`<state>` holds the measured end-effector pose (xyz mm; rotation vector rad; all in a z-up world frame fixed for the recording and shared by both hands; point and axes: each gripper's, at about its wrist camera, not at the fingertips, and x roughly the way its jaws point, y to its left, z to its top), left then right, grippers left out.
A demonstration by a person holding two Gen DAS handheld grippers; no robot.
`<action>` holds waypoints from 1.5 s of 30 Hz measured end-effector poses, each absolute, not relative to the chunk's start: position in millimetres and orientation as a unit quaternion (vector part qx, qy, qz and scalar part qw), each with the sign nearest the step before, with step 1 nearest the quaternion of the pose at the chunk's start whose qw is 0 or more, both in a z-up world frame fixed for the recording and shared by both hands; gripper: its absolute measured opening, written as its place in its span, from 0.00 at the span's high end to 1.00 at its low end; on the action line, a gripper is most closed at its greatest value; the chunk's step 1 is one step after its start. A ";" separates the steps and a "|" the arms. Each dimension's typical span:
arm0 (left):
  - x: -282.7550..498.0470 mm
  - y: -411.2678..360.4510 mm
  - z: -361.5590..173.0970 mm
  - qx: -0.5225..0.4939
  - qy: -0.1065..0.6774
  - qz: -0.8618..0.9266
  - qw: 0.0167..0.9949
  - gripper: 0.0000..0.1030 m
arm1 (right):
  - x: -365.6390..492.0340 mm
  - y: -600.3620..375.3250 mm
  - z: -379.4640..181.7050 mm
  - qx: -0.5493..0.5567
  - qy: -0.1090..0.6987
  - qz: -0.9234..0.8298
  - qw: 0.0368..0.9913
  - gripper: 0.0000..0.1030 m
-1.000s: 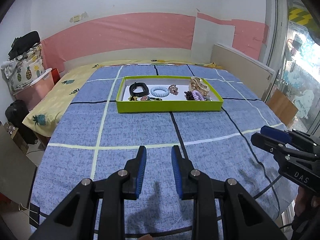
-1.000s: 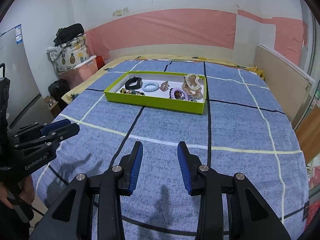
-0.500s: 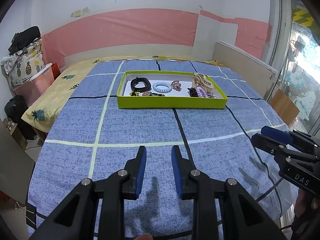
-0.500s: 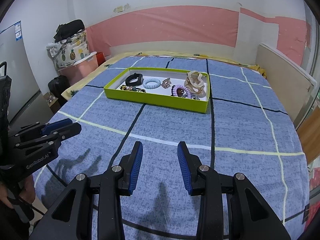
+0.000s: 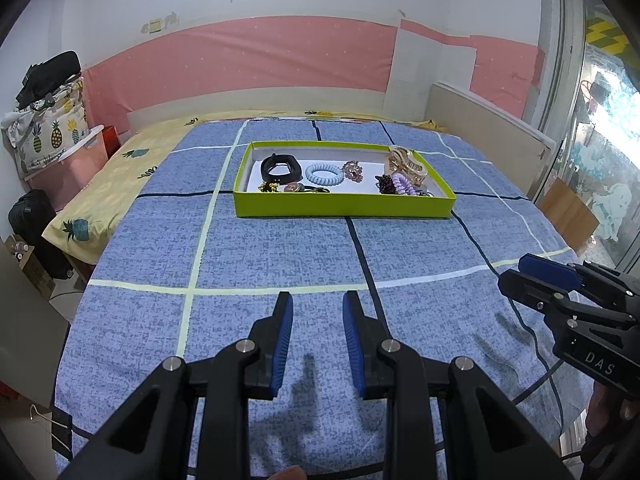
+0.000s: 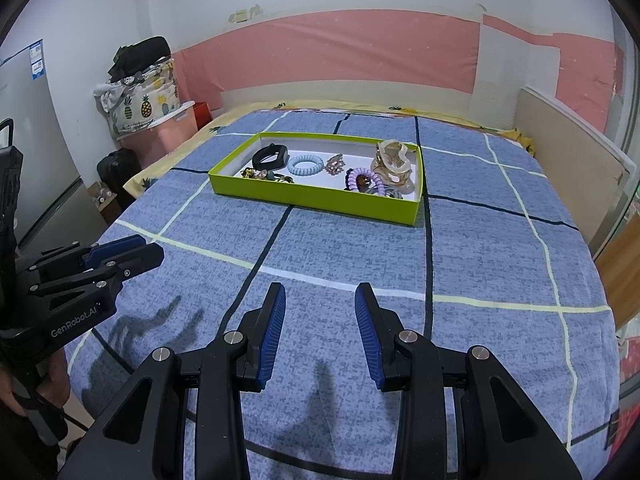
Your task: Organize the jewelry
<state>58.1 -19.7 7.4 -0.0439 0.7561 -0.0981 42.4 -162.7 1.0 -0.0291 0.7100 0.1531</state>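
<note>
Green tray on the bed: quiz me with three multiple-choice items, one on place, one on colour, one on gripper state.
1. Where in the green tray does the big beige hair claw lie?
A. right end
B. left end
C. outside it

2. What colour is the spiral hair tie beside the black band?
A. red
B. light blue
C. yellow

3. How does the left gripper stand?
A. shut on a ring
B. shut, empty
C. open, empty

Answers:
1 A, it lies against the tray's right wall.
2 B, pale blue coils show in both views.
3 C, its blue pads stand apart over the bedspread, as do the right gripper's.
</note>
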 end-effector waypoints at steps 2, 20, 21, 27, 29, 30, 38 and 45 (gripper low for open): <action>58.1 -20.2 7.4 -0.021 0.369 -0.049 0.928 0.74 | 42.4 -162.7 1.0 -0.014 0.347 0.074 0.935 0.64; 55.0 -22.3 12.0 -0.018 0.364 -0.045 0.930 0.74 | 40.3 -162.2 1.9 -0.015 0.342 0.074 0.937 0.64; 55.0 -22.3 12.0 -0.018 0.364 -0.045 0.930 0.74 | 40.2 -162.5 2.2 -0.015 0.341 0.074 0.937 0.64; 54.6 -22.4 12.9 -0.018 0.364 -0.045 0.930 0.74 | 39.5 -162.7 2.7 -0.014 0.341 0.074 0.937 0.64; 54.6 -22.7 12.9 -0.018 0.364 -0.045 0.930 0.74 | 39.5 -162.5 2.8 -0.015 0.341 0.074 0.937 0.64; 54.7 -22.7 12.7 -0.018 0.364 -0.045 0.930 0.74 | 39.6 -162.7 2.7 -0.015 0.341 0.075 0.937 0.64; 53.7 -22.4 14.3 -0.017 0.363 -0.045 0.931 0.74 | 38.9 -162.8 3.9 -0.015 0.341 0.075 0.937 0.64; 53.7 -22.4 13.6 -0.013 0.362 -0.043 0.931 0.74 | 38.6 -162.9 4.5 -0.015 0.340 0.076 0.937 0.64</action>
